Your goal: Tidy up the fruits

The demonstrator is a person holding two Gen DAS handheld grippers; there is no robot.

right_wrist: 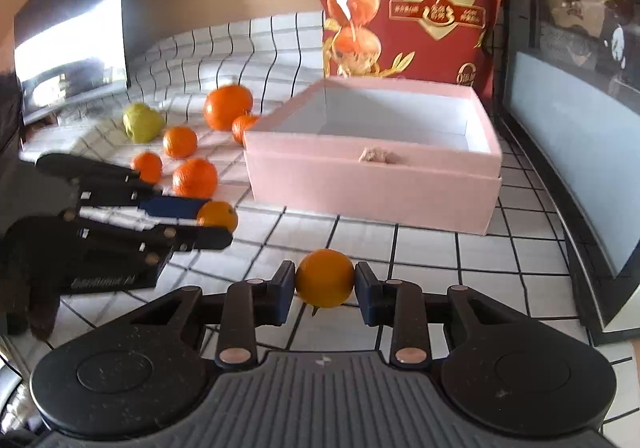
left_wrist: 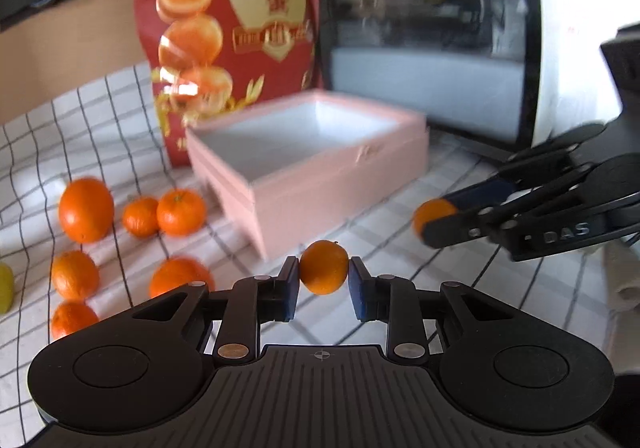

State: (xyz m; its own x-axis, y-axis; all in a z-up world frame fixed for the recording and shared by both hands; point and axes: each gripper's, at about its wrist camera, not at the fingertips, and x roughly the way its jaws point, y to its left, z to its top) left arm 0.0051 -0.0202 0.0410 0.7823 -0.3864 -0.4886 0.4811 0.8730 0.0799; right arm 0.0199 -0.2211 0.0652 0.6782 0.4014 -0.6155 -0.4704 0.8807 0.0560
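Note:
My left gripper (left_wrist: 324, 274) is shut on a small orange (left_wrist: 324, 267) held above the checked cloth, in front of the open pink box (left_wrist: 360, 167). My right gripper (right_wrist: 325, 280) is shut on another small orange (right_wrist: 325, 278), also in front of the pink box (right_wrist: 372, 183), whose white inside shows no fruit. Each gripper shows in the other's view: the right one (left_wrist: 438, 215) at the right, the left one (right_wrist: 218, 221) at the left, each with its orange. Several loose oranges (left_wrist: 86, 209) lie on the cloth left of the box, also in the right wrist view (right_wrist: 228, 105).
A red snack bag (left_wrist: 228, 27) stands behind the box. A dark-glass appliance (left_wrist: 432, 27) stands at the right. A yellow-green fruit (right_wrist: 141, 122) lies among the oranges. A dark screen (right_wrist: 72, 43) is at the far left.

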